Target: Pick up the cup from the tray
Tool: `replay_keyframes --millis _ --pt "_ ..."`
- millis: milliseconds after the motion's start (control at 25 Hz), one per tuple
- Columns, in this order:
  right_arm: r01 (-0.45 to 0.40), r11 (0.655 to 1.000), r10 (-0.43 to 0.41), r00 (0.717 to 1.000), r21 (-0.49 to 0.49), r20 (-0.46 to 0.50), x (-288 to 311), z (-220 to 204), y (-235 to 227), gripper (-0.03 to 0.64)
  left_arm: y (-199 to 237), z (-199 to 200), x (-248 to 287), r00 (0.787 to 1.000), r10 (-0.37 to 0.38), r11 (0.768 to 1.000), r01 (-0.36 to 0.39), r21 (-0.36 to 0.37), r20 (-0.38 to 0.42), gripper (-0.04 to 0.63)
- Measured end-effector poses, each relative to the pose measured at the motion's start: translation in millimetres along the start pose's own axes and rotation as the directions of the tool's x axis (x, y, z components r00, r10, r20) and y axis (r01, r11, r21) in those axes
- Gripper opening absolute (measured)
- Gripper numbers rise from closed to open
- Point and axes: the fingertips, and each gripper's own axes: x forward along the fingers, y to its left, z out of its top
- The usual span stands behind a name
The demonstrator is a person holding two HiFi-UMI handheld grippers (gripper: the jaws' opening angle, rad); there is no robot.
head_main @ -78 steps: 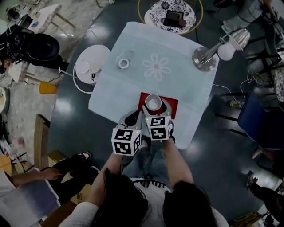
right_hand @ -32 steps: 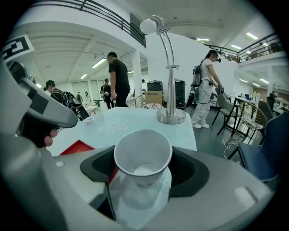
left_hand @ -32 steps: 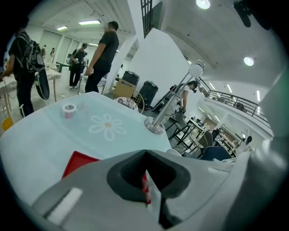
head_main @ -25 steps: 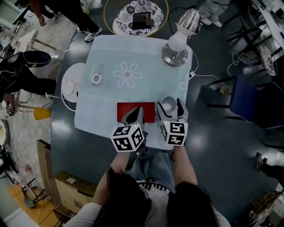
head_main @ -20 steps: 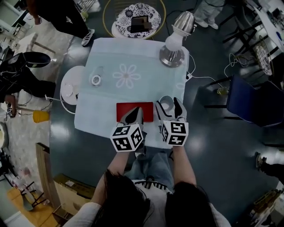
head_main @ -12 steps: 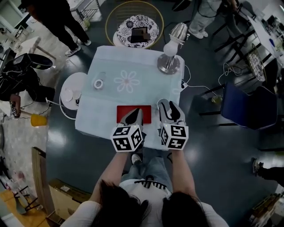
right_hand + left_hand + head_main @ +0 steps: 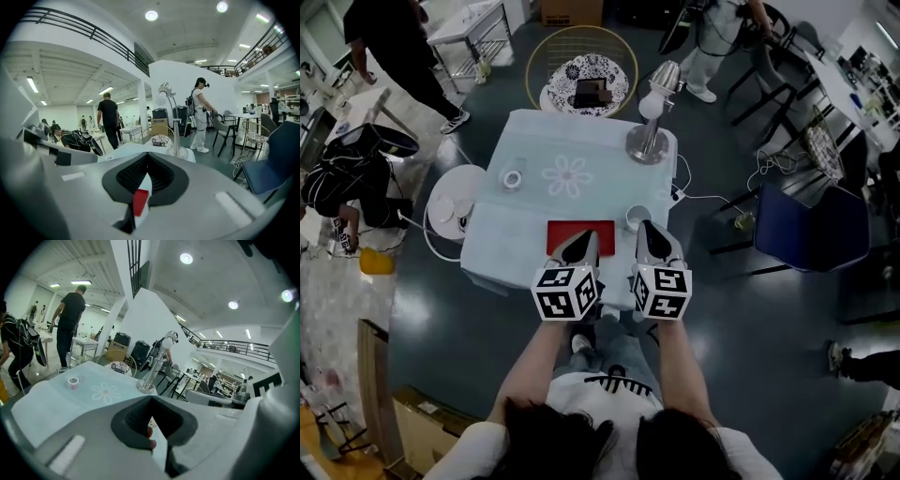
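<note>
Your table, under its pale cloth, fills the middle of the head view, and the red tray lies on it at your edge. Take that tray as your mark. The lamp stands well beyond the tray and to its right, at the far corner.

Your left gripper hangs over the tray's near right part. Its jaws are together and there is nothing between them. Your right gripper hangs just right of the tray. Its jaws have just been closing and now meet, and they too are empty.

The cup is no longer on the tray. It stands upright on the cloth just to the tray's right, right in front of your right gripper's tips. By the look of it the lift off the tray is done.

A tape roll sits beyond the tray and to its left.

The risk now is the cup's place. It looks close to the table's right edge and close to your right jaws. A sideways or forward swing of that hand could tip it or push it over the edge. A snag on the cloth could drag it too.
</note>
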Motion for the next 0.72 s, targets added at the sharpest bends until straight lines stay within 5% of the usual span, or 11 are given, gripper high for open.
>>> replay_keyframes --millis 720 --pt "-0.008 0.999 0.007 1.0 -0.047 -0.007 -49.7 -9.7 32.1 0.021 -21.1 -6.6 -47.9 0.999 -0.01 0.999 0.008 0.048 0.05 0.0"
